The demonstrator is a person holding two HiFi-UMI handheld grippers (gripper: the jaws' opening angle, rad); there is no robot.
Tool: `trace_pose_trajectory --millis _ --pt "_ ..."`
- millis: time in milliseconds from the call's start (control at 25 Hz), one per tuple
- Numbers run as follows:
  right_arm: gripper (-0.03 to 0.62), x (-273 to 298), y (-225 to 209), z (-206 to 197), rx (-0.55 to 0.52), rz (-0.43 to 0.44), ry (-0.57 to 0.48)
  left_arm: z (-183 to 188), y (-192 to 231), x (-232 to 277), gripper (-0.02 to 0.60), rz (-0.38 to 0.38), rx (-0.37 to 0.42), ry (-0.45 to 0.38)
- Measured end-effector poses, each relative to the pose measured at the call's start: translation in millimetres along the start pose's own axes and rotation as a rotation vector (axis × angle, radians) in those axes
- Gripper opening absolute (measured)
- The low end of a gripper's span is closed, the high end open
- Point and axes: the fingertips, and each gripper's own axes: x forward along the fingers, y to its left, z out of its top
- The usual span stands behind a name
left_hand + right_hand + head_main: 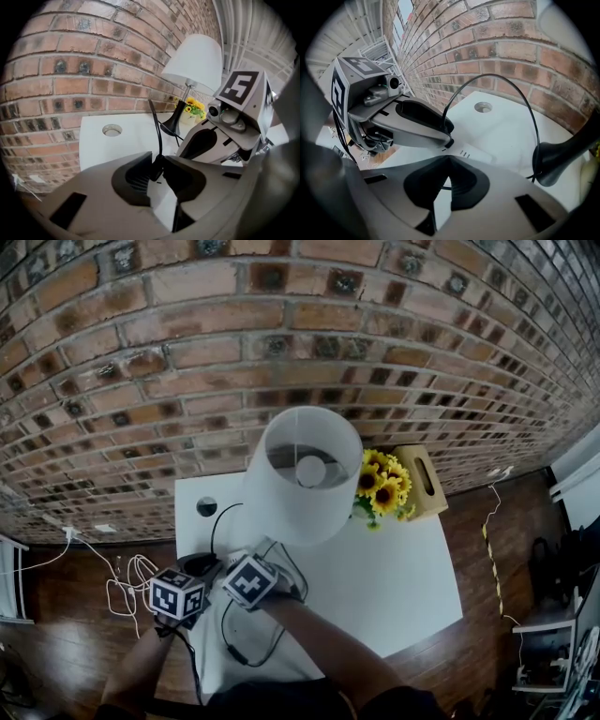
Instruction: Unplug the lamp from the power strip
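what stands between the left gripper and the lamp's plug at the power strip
Nothing visible does: the fingers of the left gripper grip the black plug at the white power strip.

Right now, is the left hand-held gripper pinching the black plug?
Yes, the black plug sits clamped between the jaws of the left hand-held gripper.

Rough, matt brick on the wall (187, 352); dark, faintly glossy wood on the floor (56, 615). White, smooth, matt worktop (394, 568). Lamp shade (305, 474) white and matt, perhaps cloth. Glossy black lamp base (555, 161); smooth black cord (159, 134) and plastic plug (157, 168). White, smooth plastic power strip (472, 153). Matt grey plastic on left gripper (159, 155) and right gripper (449, 159). Pale wooden box (420, 479).
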Motion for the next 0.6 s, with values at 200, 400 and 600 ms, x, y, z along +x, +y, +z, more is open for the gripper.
trace_pose_trajectory --millis 200,400,600 --pt "-0.005 0 1 -9 0.017 0.036 0.058 3 -19 -1 0.081 -0.004 0.362 0.091" --pt "-0.005 2 2 2 -0.002 0.033 0.008 1 -11 -3 0.083 -0.006 0.242 0.060" --pt "-0.004 -1 -10 1 -0.024 -0.008 0.034 87 -29 -18 0.080 -0.075 0.211 -0.137"
